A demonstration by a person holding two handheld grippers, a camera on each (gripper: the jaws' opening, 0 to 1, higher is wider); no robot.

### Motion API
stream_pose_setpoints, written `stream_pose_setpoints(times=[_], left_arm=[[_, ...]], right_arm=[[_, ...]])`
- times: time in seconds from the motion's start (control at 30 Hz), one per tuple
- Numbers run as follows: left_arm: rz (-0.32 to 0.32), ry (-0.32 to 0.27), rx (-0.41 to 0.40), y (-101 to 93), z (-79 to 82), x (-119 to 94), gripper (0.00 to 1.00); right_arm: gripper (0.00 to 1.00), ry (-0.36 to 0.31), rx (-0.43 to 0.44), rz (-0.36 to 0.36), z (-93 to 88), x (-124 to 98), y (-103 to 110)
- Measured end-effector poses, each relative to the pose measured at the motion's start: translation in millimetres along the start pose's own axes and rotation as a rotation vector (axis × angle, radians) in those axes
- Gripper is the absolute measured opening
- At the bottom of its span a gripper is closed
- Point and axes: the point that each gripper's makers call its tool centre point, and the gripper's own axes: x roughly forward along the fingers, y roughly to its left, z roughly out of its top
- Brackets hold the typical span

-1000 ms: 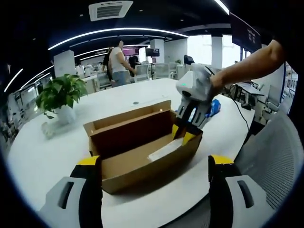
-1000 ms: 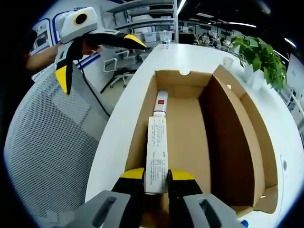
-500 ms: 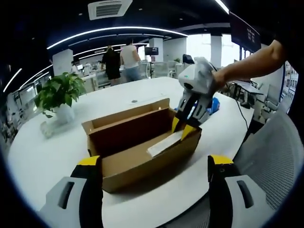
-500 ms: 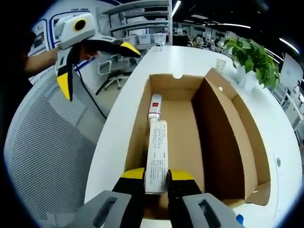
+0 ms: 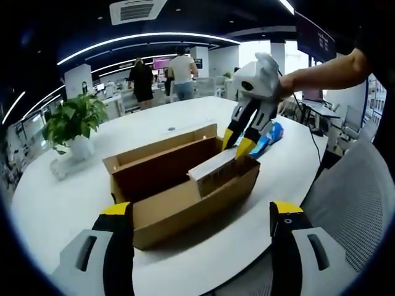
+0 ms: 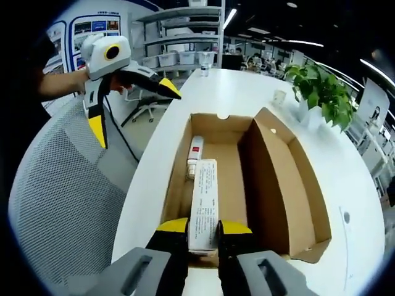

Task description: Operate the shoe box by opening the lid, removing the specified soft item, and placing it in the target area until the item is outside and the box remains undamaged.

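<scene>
The brown cardboard shoe box (image 5: 185, 185) stands on the white table with its lid folded back. My right gripper (image 5: 236, 145) hovers over the box's right end, shut on a long white printed carton (image 5: 213, 166) that slants up above the rim. From the right gripper view, the carton (image 6: 204, 194) runs forward from my right gripper (image 6: 204, 227) over the box (image 6: 278, 179). A white tube with a red label (image 6: 195, 151) lies on the box floor by the left wall. My left gripper (image 5: 200, 213) is wide open in front of the box, and in the right gripper view my left gripper (image 6: 136, 113) hangs open beside the table.
A potted plant (image 5: 77, 120) and a small cup (image 6: 281, 97) stand past the box. A blue packet (image 5: 271, 135) lies behind the right gripper. A grey mesh chair (image 6: 62, 203) sits at the table's edge. People (image 5: 182, 71) stand far behind.
My right gripper has risen with the white carton, lifting it from the box floor to above the rim. The red-labelled tube stays inside. The left gripper stays open.
</scene>
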Motion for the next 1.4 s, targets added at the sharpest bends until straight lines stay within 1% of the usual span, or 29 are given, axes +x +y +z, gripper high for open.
stream_pose_setpoints(times=[0.1, 0.27, 0.4, 0.6, 0.83, 0.97, 1.23, 1.4], left_arm=[[-0.005, 0.001, 0.006, -1.7, 0.2, 0, 0.95], [-0.011, 0.007, 0.015, -3.7, -0.3, 0, 0.95], [-0.012, 0.002, 0.009, -2.8, 0.2, 0, 0.95], [-0.01, -0.005, 0.002, -1.7, 0.3, -1, 0.95], [-0.003, -0.002, -0.003, 1.0, -1.2, -2, 0.94], [-0.006, -0.003, -0.008, 0.7, -1.0, -2, 0.93], [-0.004, -0.009, -0.016, 2.6, -0.9, -2, 0.93], [-0.003, 0.002, -0.014, 3.5, -3.1, -2, 0.92]], right_arm=[[0.13, -0.018, -0.004, 0.004, 7.6, -10, 0], [0.13, -0.04, -0.033, 0.0, 20.6, -27, -2], [0.13, -0.042, -0.057, -0.001, 26.0, -38, -2], [0.13, -0.047, -0.074, -0.008, 29.5, -49, -3], [0.13, -0.06, -0.084, -0.027, 30.3, -66, -7], [0.13, -0.062, -0.088, -0.041, 27.8, -77, -10], [0.13, -0.055, -0.095, -0.074, 16.3, -101, -19], [0.13, -0.045, -0.097, -0.092, 7.2, -115, -24]])
